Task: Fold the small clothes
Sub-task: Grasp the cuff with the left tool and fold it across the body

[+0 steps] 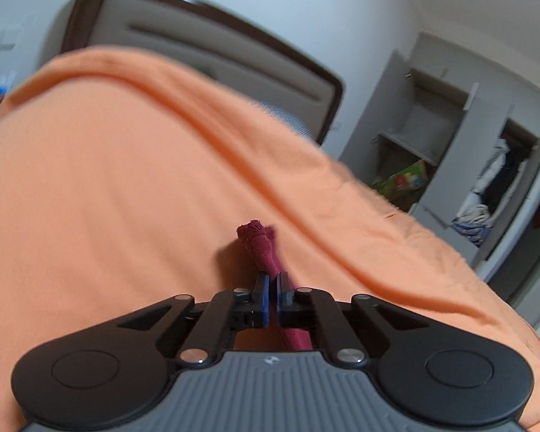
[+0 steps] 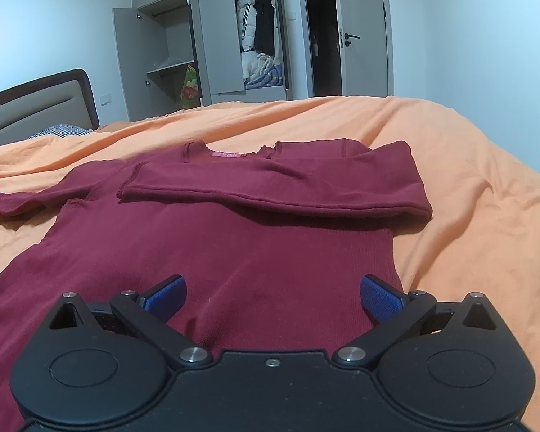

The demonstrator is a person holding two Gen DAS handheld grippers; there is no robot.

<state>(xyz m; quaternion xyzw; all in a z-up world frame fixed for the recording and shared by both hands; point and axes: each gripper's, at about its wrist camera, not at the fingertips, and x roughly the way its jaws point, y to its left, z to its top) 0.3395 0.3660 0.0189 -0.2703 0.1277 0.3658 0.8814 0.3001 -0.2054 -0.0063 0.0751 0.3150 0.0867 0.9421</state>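
Nearest the right wrist camera, the right gripper (image 2: 273, 298) stands with its jaws spread wide, holding nothing; its blue pads (image 2: 169, 297) hang over the lower body of a maroon long-sleeved top (image 2: 205, 252). That top lies flat on the orange bedspread (image 2: 468, 216), hem toward the camera. One sleeve (image 2: 280, 189) is folded across the chest, ending near the garment's right side, while the other sleeve (image 2: 14, 199) stretches out toward the bed's left edge. At the neckline a pink label (image 2: 229, 154) shows, its writing too small to read.

From the left wrist view, the left gripper (image 1: 272, 282) has its jaws drawn narrow, pinching a bunched strip of the maroon fabric (image 1: 261, 243), which sticks out beyond the fingertips above the bedspread (image 1: 108, 198). A small pale logo (image 1: 270, 360) sits on the gripper's grey ribbed body, not legible.

Farther back, a dark-framed padded headboard (image 2: 36, 97) stands at the bed's head end with a patterned blue pillow (image 2: 59, 131) just below it. Beyond the bed's far edge, a grey wardrobe (image 2: 216, 36) stands with doors open, hanging clothes (image 2: 250, 25) and a colourful bag (image 2: 190, 88) inside it. To its right is a doorway with a white door (image 2: 360, 28) ajar.
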